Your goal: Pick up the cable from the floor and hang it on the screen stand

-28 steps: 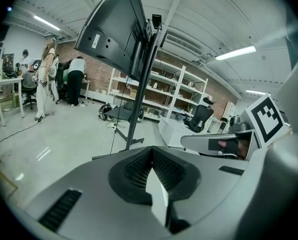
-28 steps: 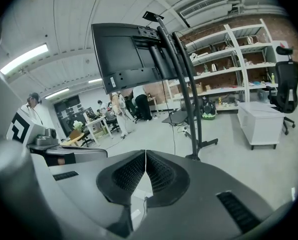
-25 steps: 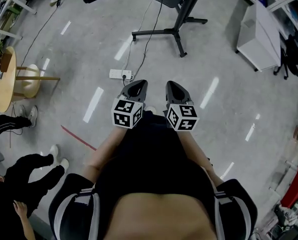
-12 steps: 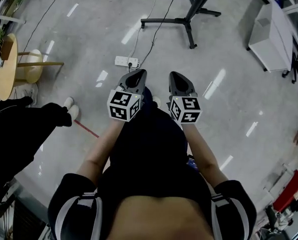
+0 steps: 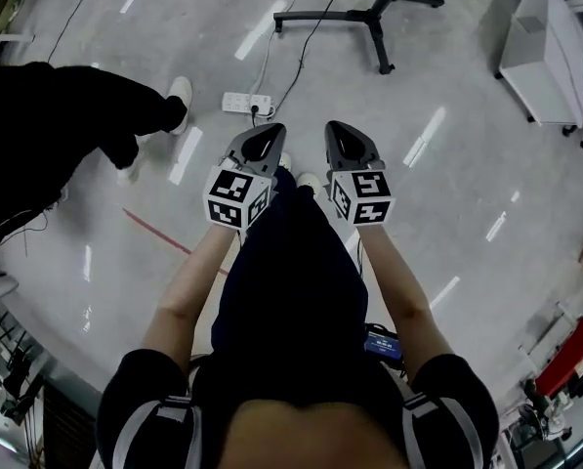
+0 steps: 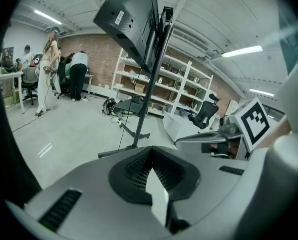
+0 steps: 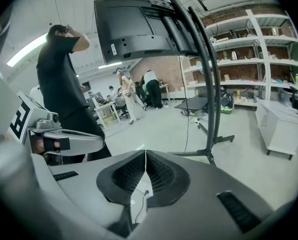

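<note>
Closing in: the left gripper [image 5: 267, 133] and right gripper [image 5: 342, 131] ride side by side, each pair of jaws pressed together on nothing. The power strip [image 5: 247, 103] and black cable [image 5: 309, 52] lie just ahead on the floor, nearer than a second ago and untouched, so the pickup hasn't started. Beyond them is the screen stand [image 5: 369, 13]. A person in black [image 5: 66, 115] has stepped in at left. It's a glossy grey concrete floor [image 5: 447, 213], with a white cabinet [image 5: 550, 52] at right and shelving [image 6: 183, 91] at the back.

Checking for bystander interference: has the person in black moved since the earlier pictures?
Yes. The person has stepped toward the power strip, shoe now near it.
</note>
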### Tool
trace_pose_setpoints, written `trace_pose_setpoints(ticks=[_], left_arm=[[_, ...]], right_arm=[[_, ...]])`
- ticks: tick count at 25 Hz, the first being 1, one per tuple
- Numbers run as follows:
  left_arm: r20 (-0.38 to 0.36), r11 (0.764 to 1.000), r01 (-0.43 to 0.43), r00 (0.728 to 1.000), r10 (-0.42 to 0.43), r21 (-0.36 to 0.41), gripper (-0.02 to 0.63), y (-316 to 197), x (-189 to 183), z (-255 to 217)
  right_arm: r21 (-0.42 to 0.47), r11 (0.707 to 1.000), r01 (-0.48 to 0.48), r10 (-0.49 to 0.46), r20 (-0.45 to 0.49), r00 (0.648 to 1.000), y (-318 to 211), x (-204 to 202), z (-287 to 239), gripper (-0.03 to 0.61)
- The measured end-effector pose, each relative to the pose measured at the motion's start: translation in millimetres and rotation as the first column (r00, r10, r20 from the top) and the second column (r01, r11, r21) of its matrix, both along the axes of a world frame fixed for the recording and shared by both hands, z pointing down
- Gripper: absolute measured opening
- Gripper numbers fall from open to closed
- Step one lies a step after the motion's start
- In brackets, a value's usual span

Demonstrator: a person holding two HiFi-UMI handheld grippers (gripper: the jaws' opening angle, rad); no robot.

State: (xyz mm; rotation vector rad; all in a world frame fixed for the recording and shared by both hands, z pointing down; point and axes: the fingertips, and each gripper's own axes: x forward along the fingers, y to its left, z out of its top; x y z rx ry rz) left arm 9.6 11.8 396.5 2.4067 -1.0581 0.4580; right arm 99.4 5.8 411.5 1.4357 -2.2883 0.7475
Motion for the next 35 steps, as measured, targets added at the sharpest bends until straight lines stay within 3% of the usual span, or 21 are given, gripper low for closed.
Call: trace_pose_setpoints(ticks=[6,20,35], left_arm=[[0.007,1.000,-0.020,1.000,0.020,-0.018,0.006,-15.0,-7.8,44.3],[0.015,0.997,-0.030,0.999,0.031,-0.070,0.006,-52.9,-10.5,209.3],[0.068,0.991,0.045,0.997,-0.036,-0.129,0.006,-67.2,-40.1,373.8]], right_arm=[[-0.023,0.999,0.025,-0.025,-0.023,0.999,-20.9,-7.7,45.9,0.024],[-0.106,0.985,0.135,-0.138,-0.022,0.990,-45.6,-30.9,213.2,0.024],[-0.193,0.934,0.301,-0.306,0.006,0.952,-60.0,-74.9,389.6,0.023]])
